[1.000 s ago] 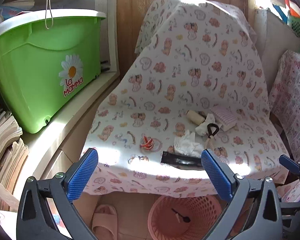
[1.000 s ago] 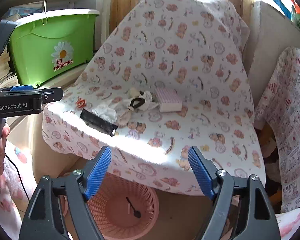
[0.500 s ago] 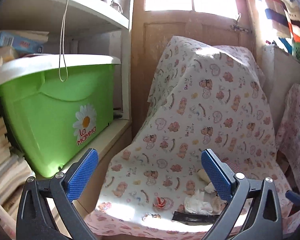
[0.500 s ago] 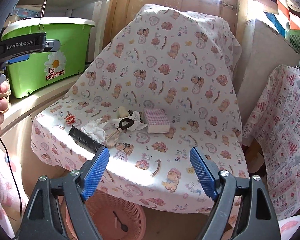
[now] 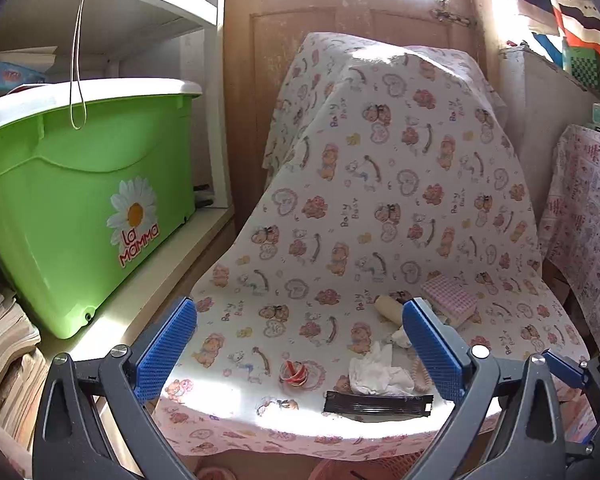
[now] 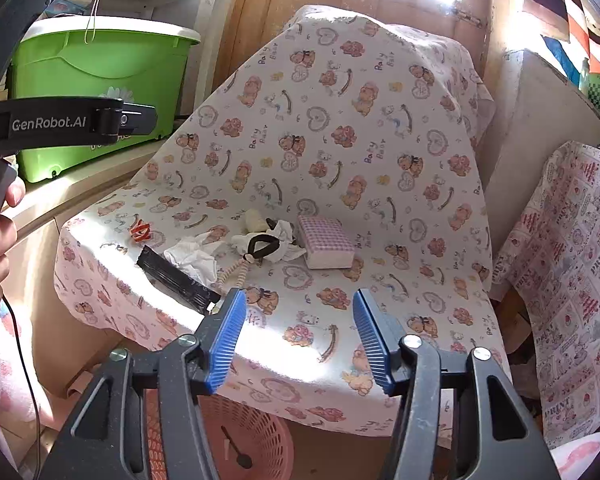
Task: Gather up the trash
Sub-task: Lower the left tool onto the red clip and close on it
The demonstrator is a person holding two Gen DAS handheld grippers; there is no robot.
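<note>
Right gripper [image 6: 298, 336] narrower, basket [image 6: 260, 436] below.

A green storage bin [image 5: 88, 200] with a white lid is sitting on a shelf at nine o'clock. Stacked papers [image 5: 4, 344] are lying below it, and a wooden door [image 5: 340, 4] is standing at twelve o'clock.

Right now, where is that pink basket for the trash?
In the right wrist view the pink basket stands on the floor, below the front edge of the cloth-covered chair, showing behind the right gripper.
</note>
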